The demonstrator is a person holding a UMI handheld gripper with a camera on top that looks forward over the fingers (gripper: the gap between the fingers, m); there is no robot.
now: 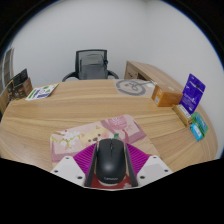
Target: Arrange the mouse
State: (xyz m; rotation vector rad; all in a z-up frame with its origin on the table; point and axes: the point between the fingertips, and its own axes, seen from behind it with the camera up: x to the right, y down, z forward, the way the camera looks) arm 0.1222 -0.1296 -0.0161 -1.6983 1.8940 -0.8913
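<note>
Gripper view: hand-held gripper (109, 176) low over the near edge of a round wooden bench (90, 110). Black computer mouse (109, 160) sits between the two fingers, purple pads (76, 164) close against both its flanks. Fingers look clamped on the mouse, no gap visible either side. Mouse nose points away toward the bench middle; its tail end is hidden down between the fingers.

Under and just ahead of the mouse lies a pink patterned mouse pad (100, 135), tilted, one corner toward the bench centre. Whether the mouse rests on it or is lifted off it, cannot tell.

Far edge of the bench: a round silver-grey disc (130, 87), flat. Beside it, toward the right edge, a brown cardboard box (166, 96). Next to that an upright blue-purple carton (194, 90), and just nearer along the right edge a small teal packet (198, 125) lying flat. Left edge: a flat booklet or magazine (41, 92), with a dark upright box (17, 84) at the far left corner area.

Beyond the bench: black mesh office chair (90, 64) pushed up to the far edge, a light wooden cabinet (150, 72) to its right, plain white wall (120, 30) behind.
</note>
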